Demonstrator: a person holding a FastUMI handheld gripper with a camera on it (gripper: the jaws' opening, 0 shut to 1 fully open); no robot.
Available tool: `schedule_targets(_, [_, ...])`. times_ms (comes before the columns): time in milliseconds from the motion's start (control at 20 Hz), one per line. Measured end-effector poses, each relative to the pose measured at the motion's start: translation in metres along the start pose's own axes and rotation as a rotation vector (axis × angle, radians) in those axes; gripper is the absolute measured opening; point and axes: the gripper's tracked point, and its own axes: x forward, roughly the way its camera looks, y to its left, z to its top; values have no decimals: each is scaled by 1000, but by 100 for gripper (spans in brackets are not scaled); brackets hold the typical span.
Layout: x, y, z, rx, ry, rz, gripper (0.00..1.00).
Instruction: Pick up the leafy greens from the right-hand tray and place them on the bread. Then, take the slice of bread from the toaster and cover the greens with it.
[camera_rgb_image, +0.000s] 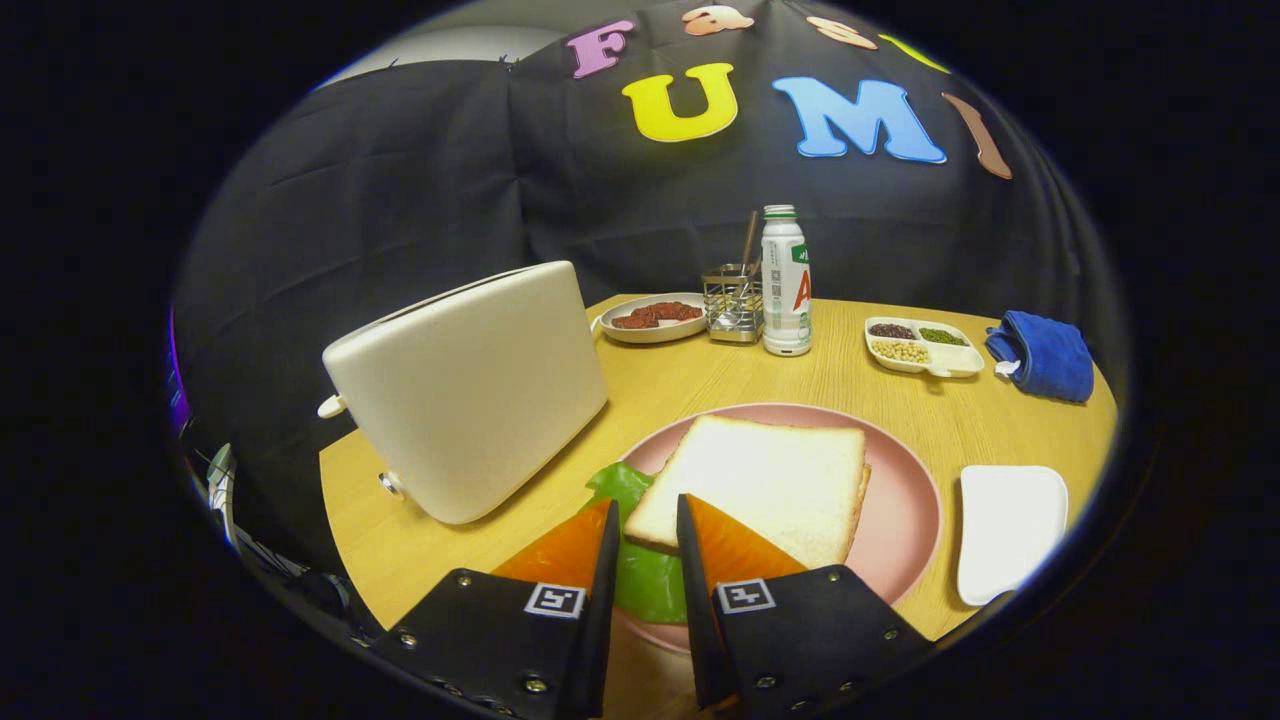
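Pink plate (905, 520) holds bread slice (760, 485) over leafy greens (640, 570), apparently covered; gripper (645, 525) fingers slightly parted, gripping nothing; white tray (1010, 530) beside plate.

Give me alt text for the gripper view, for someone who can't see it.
The gripper hangs over a pink plate, fingers slightly apart, at the near corner of a bread slice lying on leafy greens. A cream toaster stands beside it on the wooden table.

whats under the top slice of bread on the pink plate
Leafy greens poke out from under the bread slice, between the gripper fingers, on the pink plate. Anything further beneath the slice is covered.
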Motion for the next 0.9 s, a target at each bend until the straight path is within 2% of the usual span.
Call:
schedule_targets(200, [-4,-4,14,-18,-24,-23,34])
schedule_targets(500, [-31,-10,66,-68,-134,-49,34])
schedule_targets(750, [-67,-44,120,-88,-216,-94,34])
schedule_targets(900, [-95,-78,146,-101,-269,-149,34])
